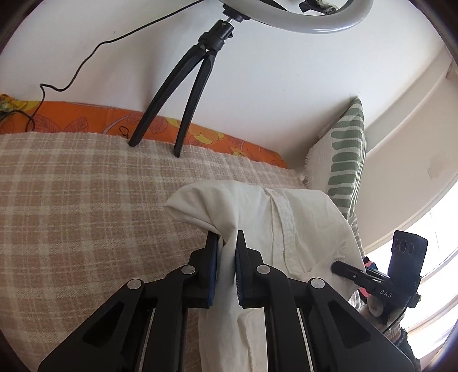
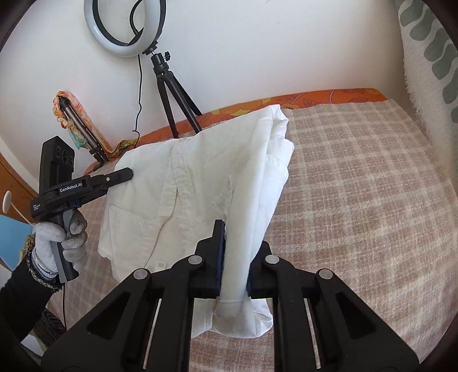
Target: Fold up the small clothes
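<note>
While the left gripper [image 1: 227,237] clamps a bunched fold of the white shirt [image 1: 300,229] between its pads, the cloth hangs off the checked blanket [image 1: 71,214] in the left wrist view. The right gripper [image 1: 343,269] bites the shirt's right edge. Far behind, a tripod [image 1: 183,94] stands on the blanket under a ring light [image 1: 315,23], with a leaf-print pillow [image 1: 346,154] at right.

In the right wrist view, the right gripper [image 2: 234,229] is clamped on the shirt [image 2: 200,186], which is lifted and draped, placket facing the camera. At left, a gloved hand [image 2: 63,243] holds the left gripper [image 2: 126,174], pinching the shirt's left edge.
</note>
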Tool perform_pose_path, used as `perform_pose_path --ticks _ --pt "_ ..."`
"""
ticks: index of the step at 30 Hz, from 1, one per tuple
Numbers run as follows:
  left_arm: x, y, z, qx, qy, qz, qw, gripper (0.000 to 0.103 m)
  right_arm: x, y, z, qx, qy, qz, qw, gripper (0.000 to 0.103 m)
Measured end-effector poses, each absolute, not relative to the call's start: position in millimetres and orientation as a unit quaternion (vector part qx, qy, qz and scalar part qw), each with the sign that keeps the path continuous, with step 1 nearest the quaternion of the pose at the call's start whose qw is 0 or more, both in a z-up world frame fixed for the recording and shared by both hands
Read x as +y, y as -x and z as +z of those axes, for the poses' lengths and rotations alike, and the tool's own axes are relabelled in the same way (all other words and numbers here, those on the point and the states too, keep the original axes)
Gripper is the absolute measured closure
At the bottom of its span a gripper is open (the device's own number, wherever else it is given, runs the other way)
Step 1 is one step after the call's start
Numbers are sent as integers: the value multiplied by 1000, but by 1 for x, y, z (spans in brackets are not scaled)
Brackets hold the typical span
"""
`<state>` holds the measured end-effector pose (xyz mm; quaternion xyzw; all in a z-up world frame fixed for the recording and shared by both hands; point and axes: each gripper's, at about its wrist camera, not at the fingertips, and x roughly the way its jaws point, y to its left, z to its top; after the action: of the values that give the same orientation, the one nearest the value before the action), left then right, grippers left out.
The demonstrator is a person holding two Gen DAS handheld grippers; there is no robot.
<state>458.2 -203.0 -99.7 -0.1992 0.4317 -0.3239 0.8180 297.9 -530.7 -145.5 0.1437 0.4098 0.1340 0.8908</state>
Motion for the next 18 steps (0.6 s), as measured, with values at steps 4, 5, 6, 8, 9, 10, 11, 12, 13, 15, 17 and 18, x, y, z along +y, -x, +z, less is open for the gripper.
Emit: perform_pose_path --ticks 4,5,6,8,9,10,11,12,13,15,17,18 --pt "-235 -474 -95 417 171 -326 831 94 -552 -316 -143 407 -126 100 899 91" --pt "-242 -476 -95 413 160 -326 835 94 -557 -320 -144 406 -119 93 901 91" --pt "-249 -477 -93 408 144 -321 843 94 -558 -324 -145 408 -109 84 903 90" --pt "-259 -475 -90 388 106 -302 864 93 -565 -331 -149 412 -95 62 904 90" --pt "-260 -473 -88 378 90 -284 876 89 -568 -335 -152 417 -90 49 903 88" --pt "-262 -470 -87 371 76 -267 886 88 -570 -339 -155 425 -85 33 901 87" --pt "-264 -468 -85 365 62 -253 894 88 -573 -342 -158 431 -84 22 898 85" --pt "-264 -466 -82 356 45 -244 901 88 -574 -343 -161 435 -80 11 897 80" --pt "-266 -463 -80 350 32 -242 904 88 -575 -345 -162 438 -72 -1 896 76" --pt "-266 -459 -76 349 22 -247 904 88 -579 -342 -163 435 -61 -18 898 62" --pt "-264 -457 -74 349 22 -251 902 88 -583 -336 -160 425 -68 -23 902 58" --pt "-262 -456 -73 349 22 -253 902 88 -585 -333 -158 422 -73 -25 903 58"
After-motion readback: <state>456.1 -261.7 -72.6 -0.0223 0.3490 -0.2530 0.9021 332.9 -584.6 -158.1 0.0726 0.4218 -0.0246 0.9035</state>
